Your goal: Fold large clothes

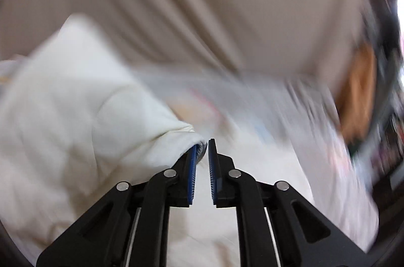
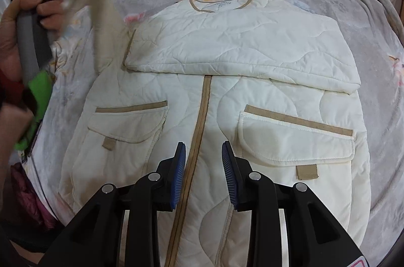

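A cream quilted jacket (image 2: pixel 207 100) with tan trim and two flap pockets lies front-up on a grey floral blanket (image 2: pixel 373 45). One sleeve (image 2: pixel 240 47) is folded across its chest. My right gripper (image 2: pixel 203 153) hangs open just above the lower front, astride the tan zip strip (image 2: pixel 202 115), with nothing between its pads. In the left wrist view, which is blurred, my left gripper (image 1: pixel 207 148) is shut on the cuff of the other sleeve (image 1: pixel 75 103). In the right wrist view that sleeve (image 2: pixel 103 9) rises, stretched, from the shoulder to a hand (image 2: pixel 38 4) at upper left.
Beige creased cloth (image 1: pixel 202 2) fills the background beyond the blanket. A bright green item (image 2: pixel 38 100) and something dark red (image 2: pixel 25 191) sit at the blanket's left edge. An orange shape (image 1: pixel 358 90) shows at the right of the left wrist view.
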Tool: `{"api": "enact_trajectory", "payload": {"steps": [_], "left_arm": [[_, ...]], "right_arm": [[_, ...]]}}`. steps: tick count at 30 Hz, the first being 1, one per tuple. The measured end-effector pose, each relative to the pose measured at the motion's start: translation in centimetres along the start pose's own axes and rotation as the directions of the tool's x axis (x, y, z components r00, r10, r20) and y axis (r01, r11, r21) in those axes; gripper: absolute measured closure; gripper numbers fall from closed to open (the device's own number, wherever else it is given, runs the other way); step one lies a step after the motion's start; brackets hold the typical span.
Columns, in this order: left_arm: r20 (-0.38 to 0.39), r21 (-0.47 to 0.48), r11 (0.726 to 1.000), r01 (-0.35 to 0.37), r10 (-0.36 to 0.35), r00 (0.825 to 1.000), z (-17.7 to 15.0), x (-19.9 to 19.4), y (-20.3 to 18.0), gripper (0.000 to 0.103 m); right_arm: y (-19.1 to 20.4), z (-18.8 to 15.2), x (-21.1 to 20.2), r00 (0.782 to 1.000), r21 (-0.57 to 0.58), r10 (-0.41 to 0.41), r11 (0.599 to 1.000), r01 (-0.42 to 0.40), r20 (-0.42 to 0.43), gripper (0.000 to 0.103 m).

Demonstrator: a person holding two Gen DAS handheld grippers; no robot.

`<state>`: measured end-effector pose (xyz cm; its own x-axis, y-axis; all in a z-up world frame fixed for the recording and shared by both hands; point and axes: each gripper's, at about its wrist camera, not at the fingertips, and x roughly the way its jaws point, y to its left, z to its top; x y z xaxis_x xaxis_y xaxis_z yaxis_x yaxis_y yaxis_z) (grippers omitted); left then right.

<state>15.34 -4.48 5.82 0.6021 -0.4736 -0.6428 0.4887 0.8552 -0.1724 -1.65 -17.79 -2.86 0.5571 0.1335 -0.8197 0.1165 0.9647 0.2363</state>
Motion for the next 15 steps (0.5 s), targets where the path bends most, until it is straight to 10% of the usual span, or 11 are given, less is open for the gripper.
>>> {"api": "enact_trajectory", "payload": {"steps": [4,10,15], "left_arm": [[-0.274,0.058,0.998,-0.029,0.043,0.961,-8.5,5.9,-5.3,0.084],[-0.180,-0.201,0.975,-0.096,0.060,0.982,-11.0,-0.9,1.2,0.065],[-0.194,-0.378,0.885,-0.273,0.213,0.958,-10.4,-3.2,10.3,0.060]], "right_arm": [[-3.9,-1.7,-1.3,0.999,0.057,-0.047,0.997,0.046,0.014,0.070],[-8.5,-2.2,-3.0,0.991,0.090,-0.123,0.989,0.118,0.050,0.068],[-5.6,4.4,-2.3,0.978,-0.073,-0.088,0.992,0.103,0.188,0.055]]}}
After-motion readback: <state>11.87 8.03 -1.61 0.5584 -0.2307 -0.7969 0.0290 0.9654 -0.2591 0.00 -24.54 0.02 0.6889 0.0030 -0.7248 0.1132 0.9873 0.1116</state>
